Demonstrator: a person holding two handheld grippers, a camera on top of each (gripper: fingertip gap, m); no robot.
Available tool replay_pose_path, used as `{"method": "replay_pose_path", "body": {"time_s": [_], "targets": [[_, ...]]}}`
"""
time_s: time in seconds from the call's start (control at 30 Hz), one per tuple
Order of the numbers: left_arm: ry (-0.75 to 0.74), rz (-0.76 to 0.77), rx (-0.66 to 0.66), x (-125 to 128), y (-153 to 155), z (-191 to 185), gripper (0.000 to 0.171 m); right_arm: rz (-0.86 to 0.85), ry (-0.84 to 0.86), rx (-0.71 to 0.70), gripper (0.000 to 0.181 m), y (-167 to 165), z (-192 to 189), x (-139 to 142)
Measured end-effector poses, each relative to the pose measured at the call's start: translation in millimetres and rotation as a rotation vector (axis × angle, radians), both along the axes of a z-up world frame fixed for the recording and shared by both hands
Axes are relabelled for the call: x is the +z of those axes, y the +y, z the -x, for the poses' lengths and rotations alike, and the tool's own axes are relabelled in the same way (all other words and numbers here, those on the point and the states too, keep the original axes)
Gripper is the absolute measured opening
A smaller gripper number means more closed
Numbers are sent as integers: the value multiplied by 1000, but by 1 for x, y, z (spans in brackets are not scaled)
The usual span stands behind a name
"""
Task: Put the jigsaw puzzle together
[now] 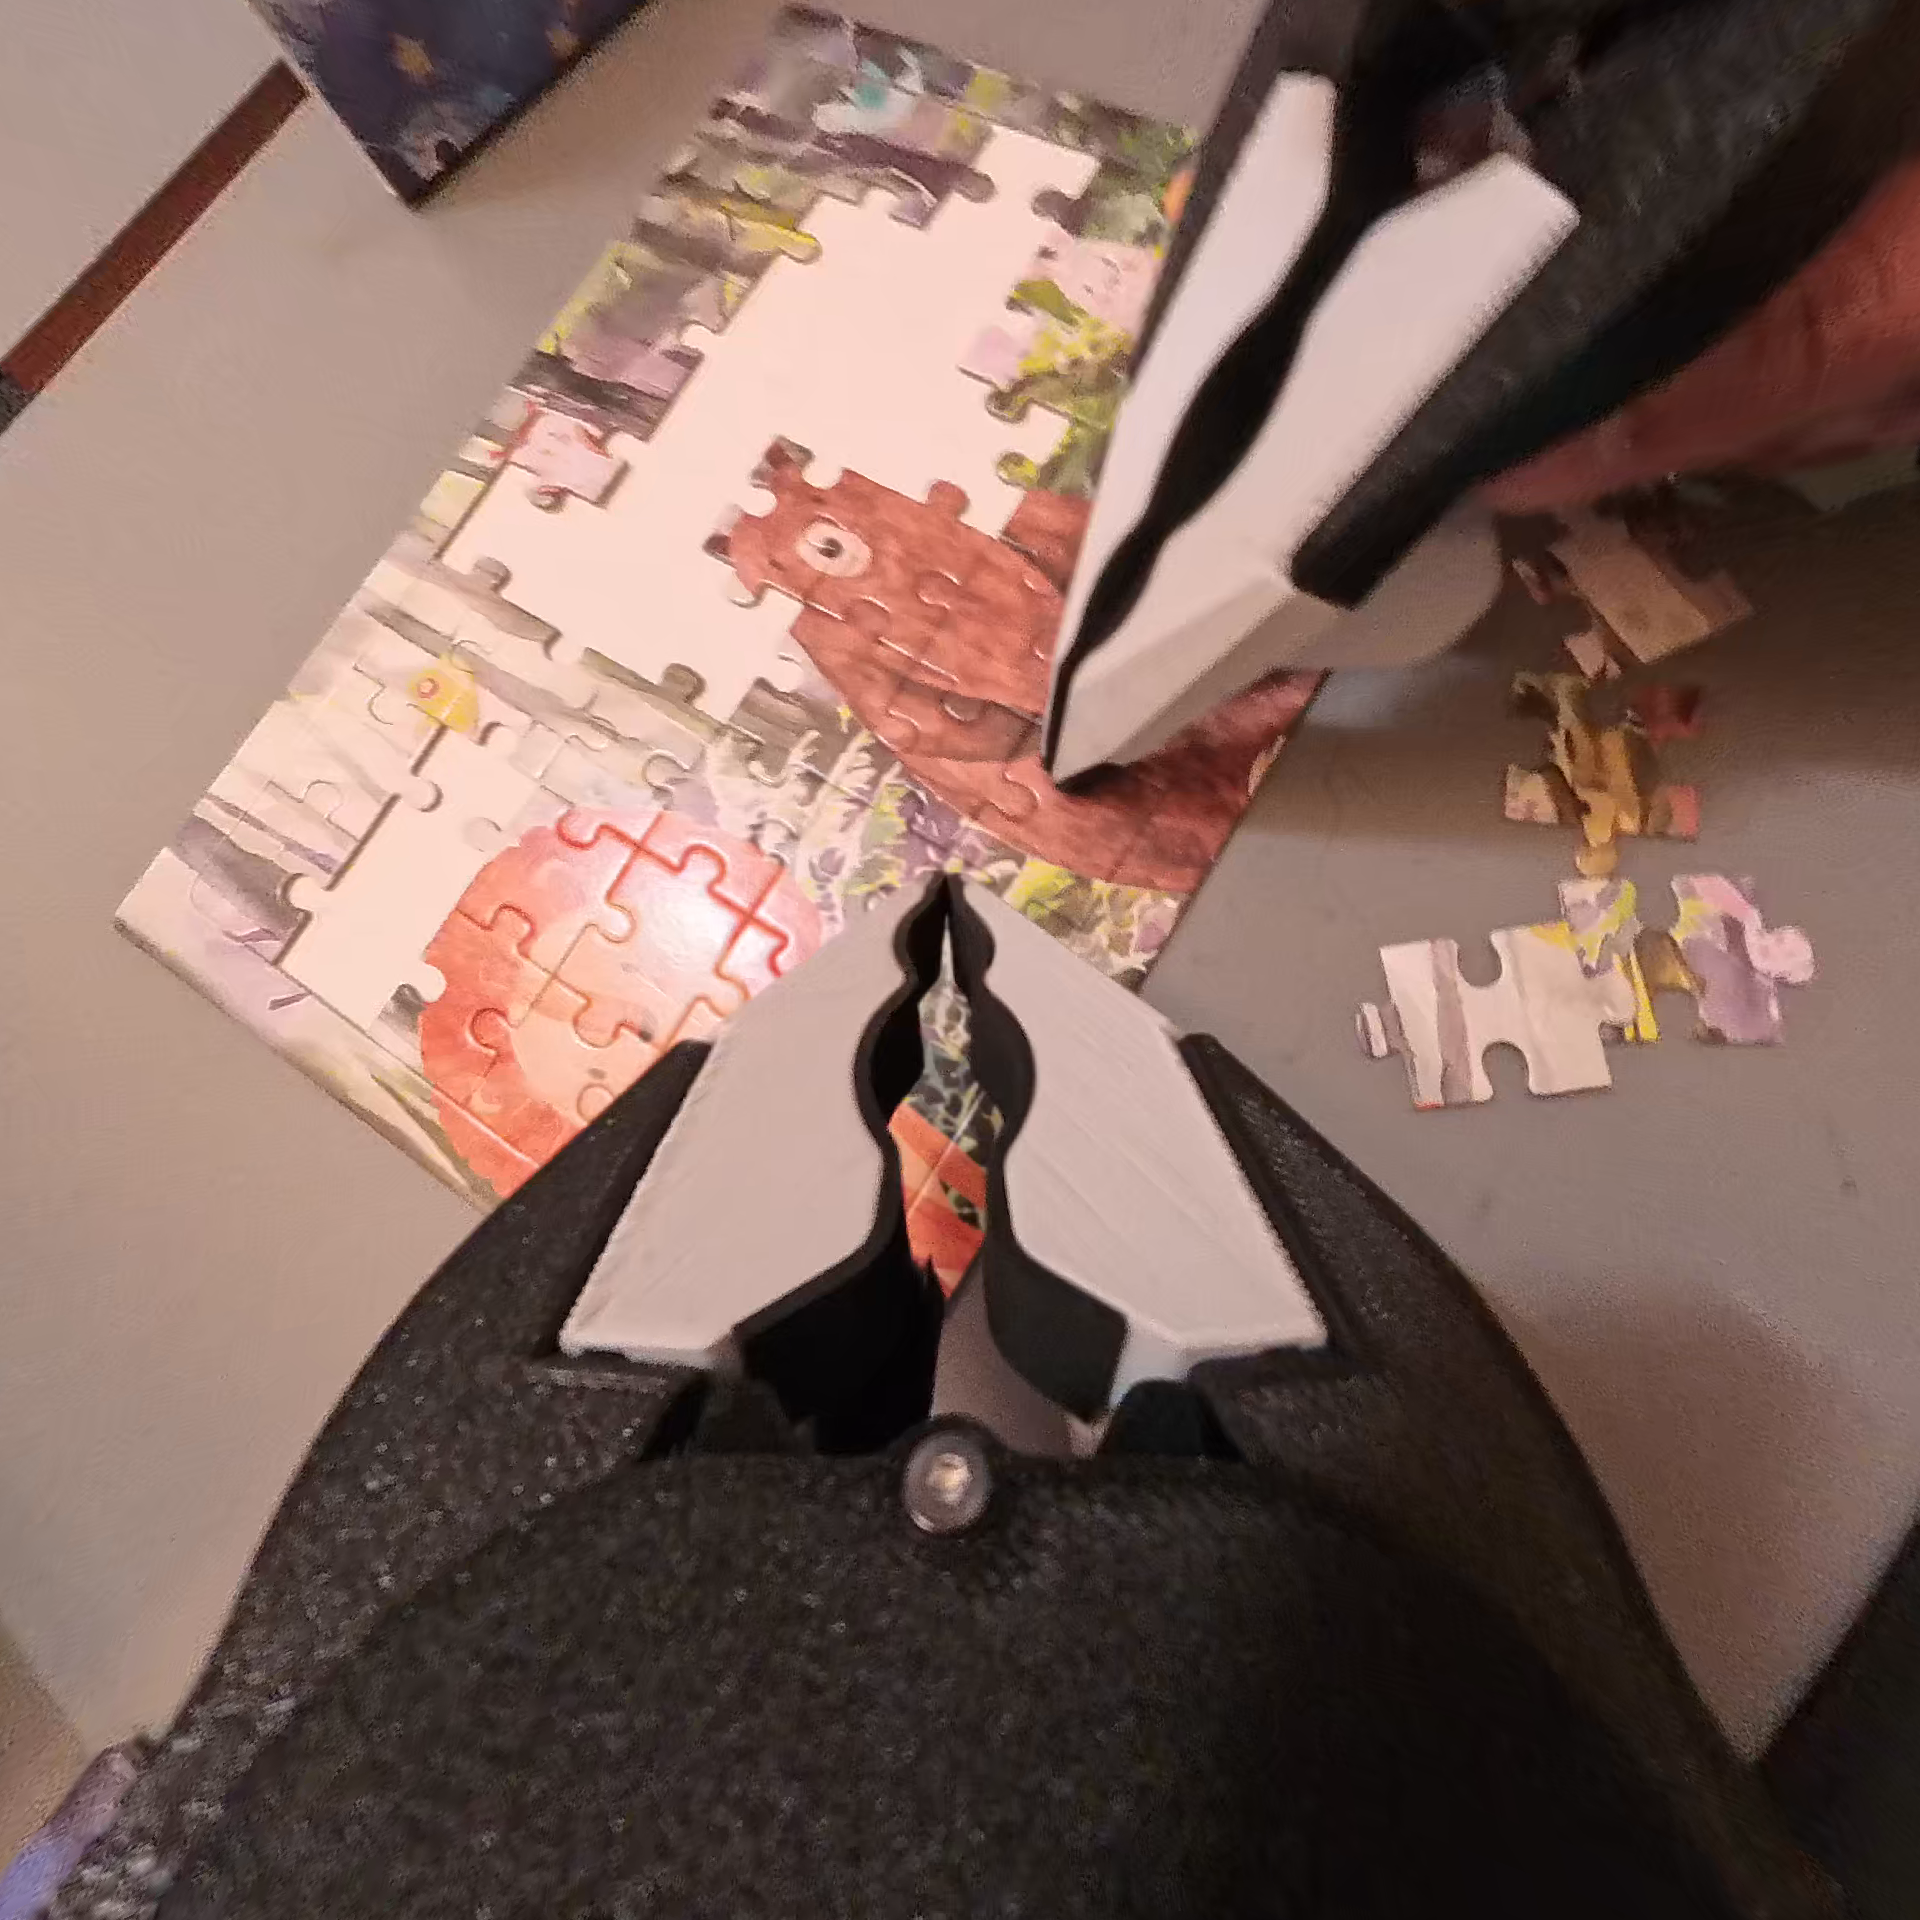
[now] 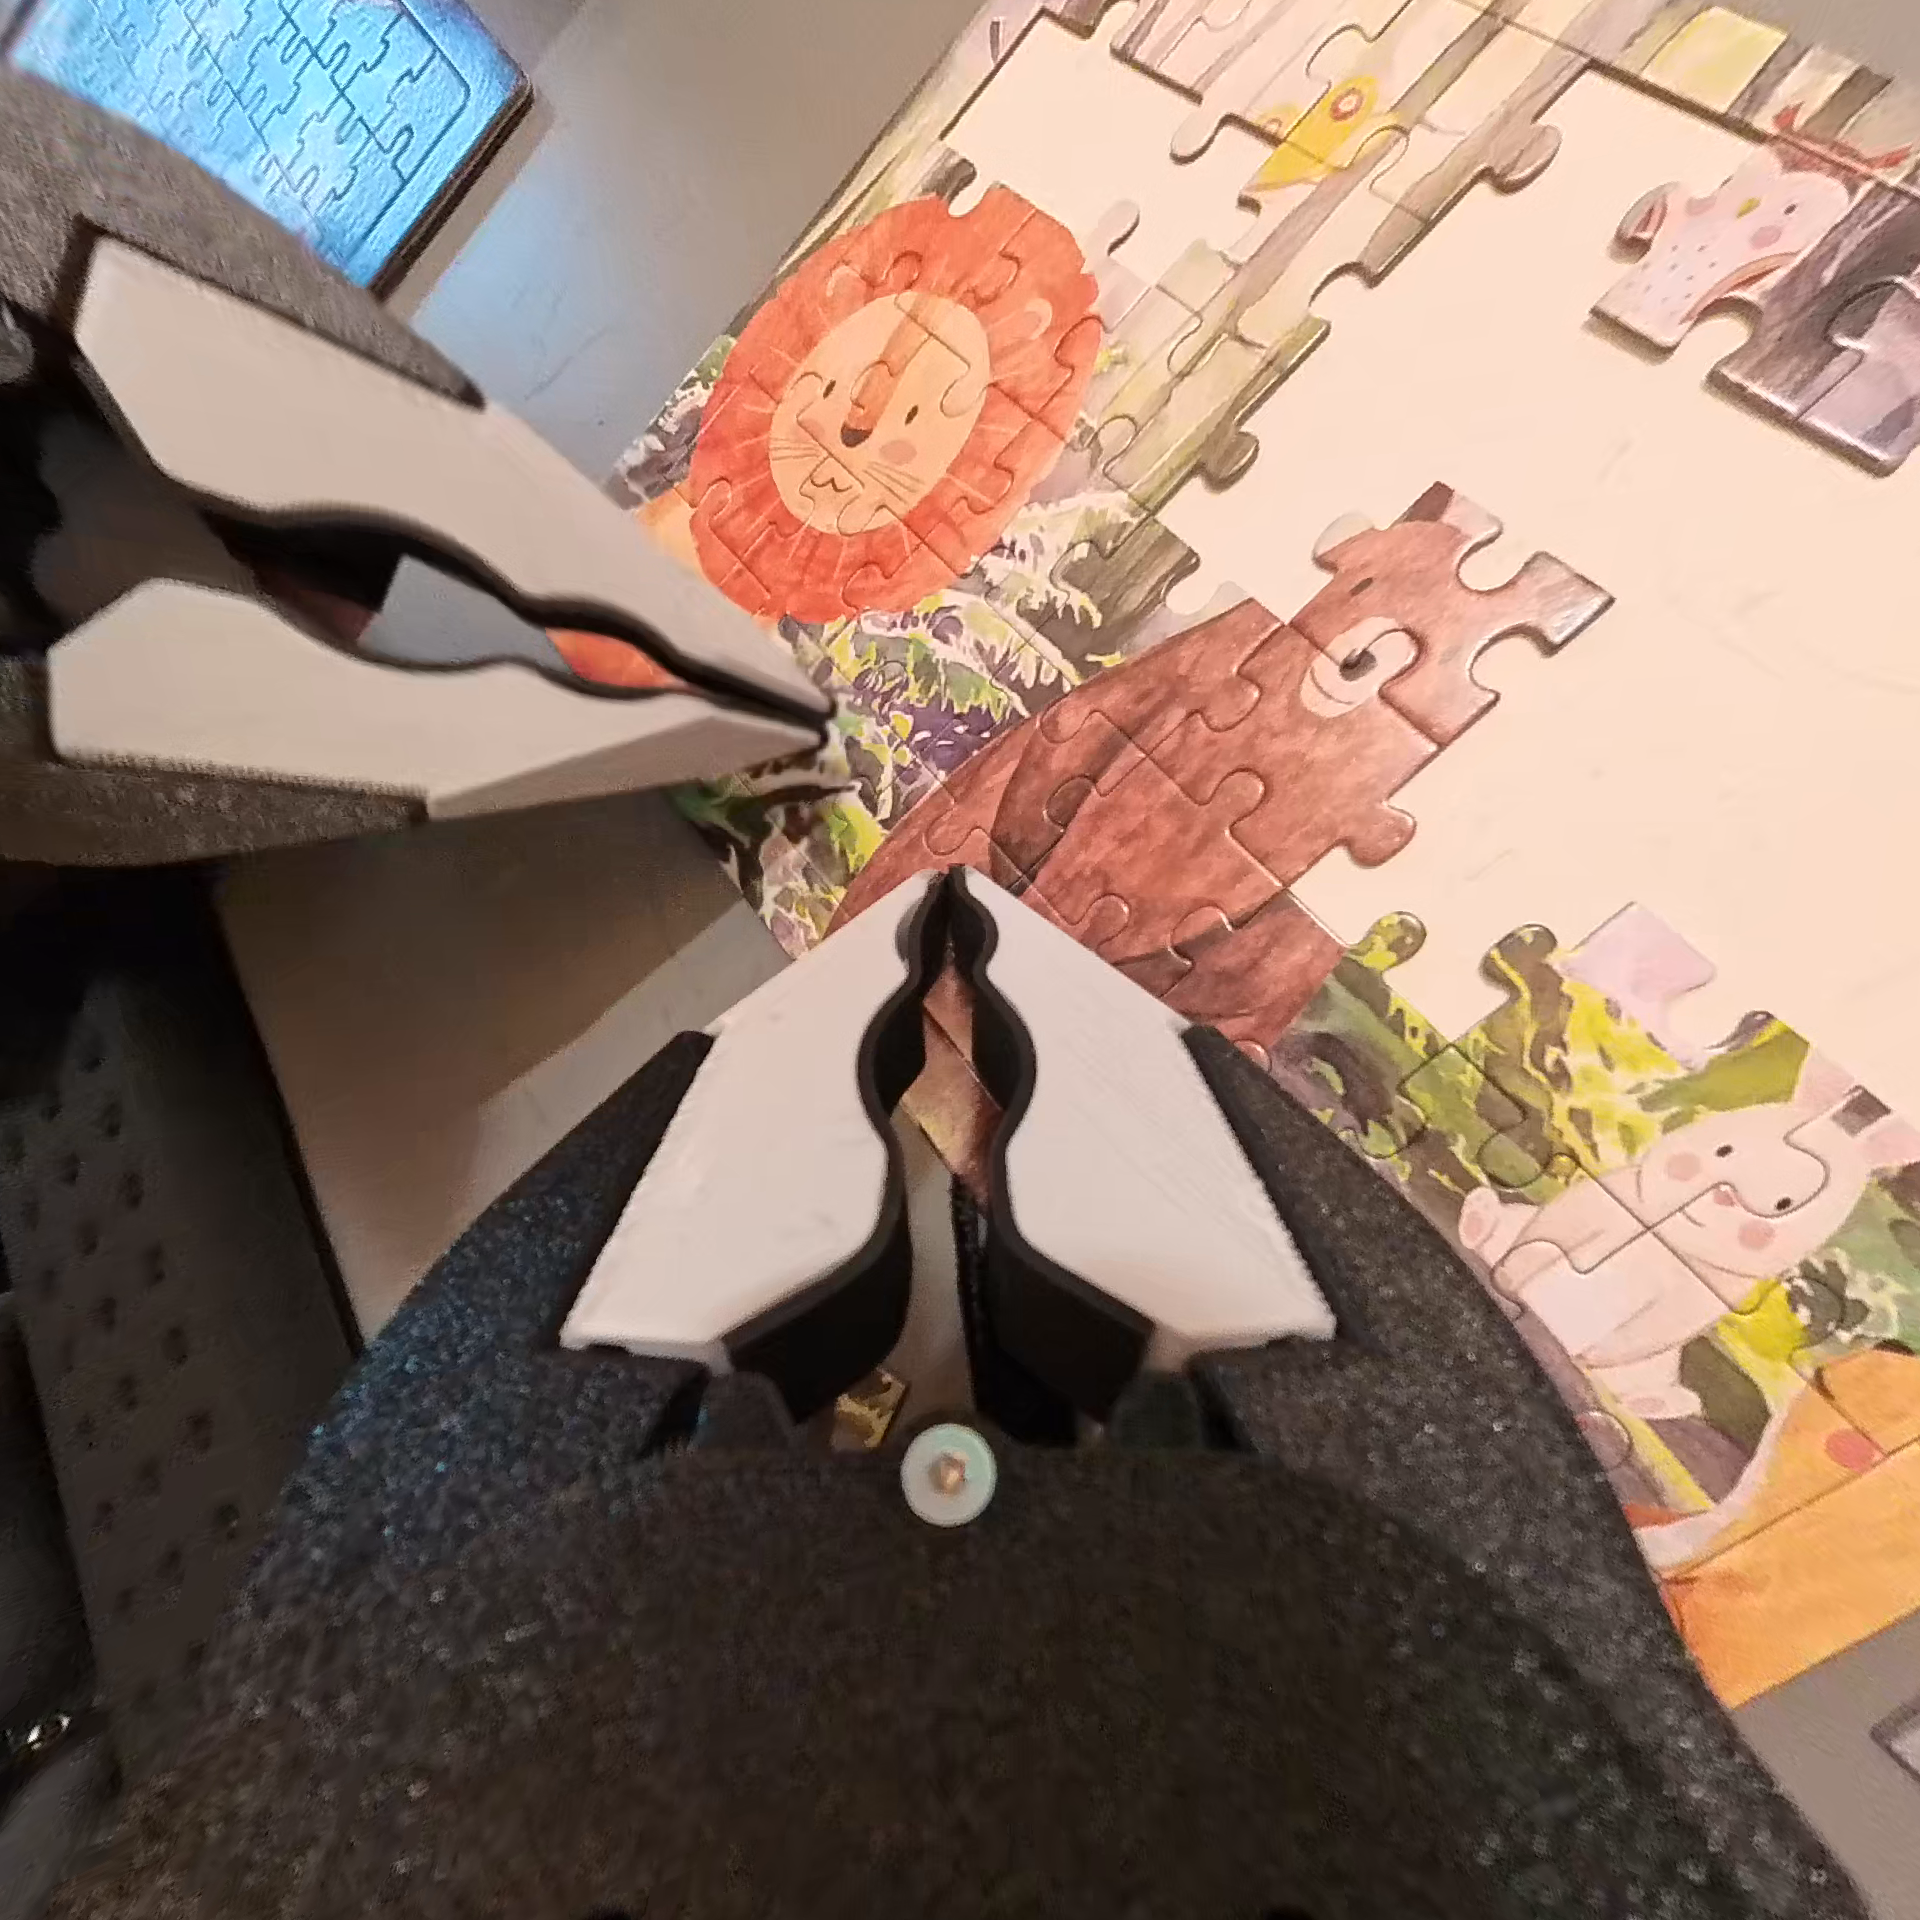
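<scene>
Hand-held gripper (image 2: 948,878) closed, tips on jigsaw puzzle (image 2: 1143,821)

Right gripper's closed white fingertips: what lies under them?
Under the right gripper lies the assembled brown bear section of the colourful cardboard jigsaw puzzle. The contact spot is covered, so touching cannot be confirmed.

The jigsaw puzzle (image 2: 1195,748) looks like printed card with a slight sheen, its white backing board smooth and paper-like. Loose pieces (image 1: 1507,997) near the bench's (image 1: 260,436) edge show the same coated card. The bench itself is matt, pale and smooth. Each gripper, left gripper (image 1: 948,883) and right gripper (image 2: 948,878), has matt white plastic fingers (image 2: 790,1122) with fine layer lines, black rubbery liners, a grainy black body and a shiny metal screw (image 1: 945,1481).
</scene>
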State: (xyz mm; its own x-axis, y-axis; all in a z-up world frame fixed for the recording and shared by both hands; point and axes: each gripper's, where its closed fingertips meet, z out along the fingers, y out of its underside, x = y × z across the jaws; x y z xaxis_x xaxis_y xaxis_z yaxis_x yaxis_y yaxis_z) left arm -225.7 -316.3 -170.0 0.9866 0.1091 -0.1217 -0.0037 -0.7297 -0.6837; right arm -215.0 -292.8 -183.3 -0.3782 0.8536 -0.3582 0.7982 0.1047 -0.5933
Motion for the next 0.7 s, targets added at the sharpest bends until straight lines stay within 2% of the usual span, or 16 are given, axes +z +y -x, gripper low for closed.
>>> {"method": "replay_pose_path", "body": {"time_s": [0.13, 0.27, 0.37, 0.5, 0.57, 0.63, 0.7], "targets": [[-12, 38, -41, -10, 3, 2, 0, 0, -5, 0, 0, 0, 0, 0], [-39, 13, -52, -6, 11, -1, 0, -4, -3, 0, 0, 0, 0, 0], [-35, 23, -51, -12, 10, 1, 0, -3, -5, -1, 0, 0, 0, 0], [-80, -23, -14, -2, 5, 8, 0, -8, -5, -1, 0, 0, 0, 0], [-57, 24, -9, -10, -4, 13, 0, -15, -6, 0, 0, 0, 0, 0], [-38, -1, -18, -12, -5, 12, 0, -18, -6, 0, 0, 0, 0, 0], [-82, -3, 4, -9, -7, 13, 0, -24, -15, -4, 0, 1, -1, 1]]}}
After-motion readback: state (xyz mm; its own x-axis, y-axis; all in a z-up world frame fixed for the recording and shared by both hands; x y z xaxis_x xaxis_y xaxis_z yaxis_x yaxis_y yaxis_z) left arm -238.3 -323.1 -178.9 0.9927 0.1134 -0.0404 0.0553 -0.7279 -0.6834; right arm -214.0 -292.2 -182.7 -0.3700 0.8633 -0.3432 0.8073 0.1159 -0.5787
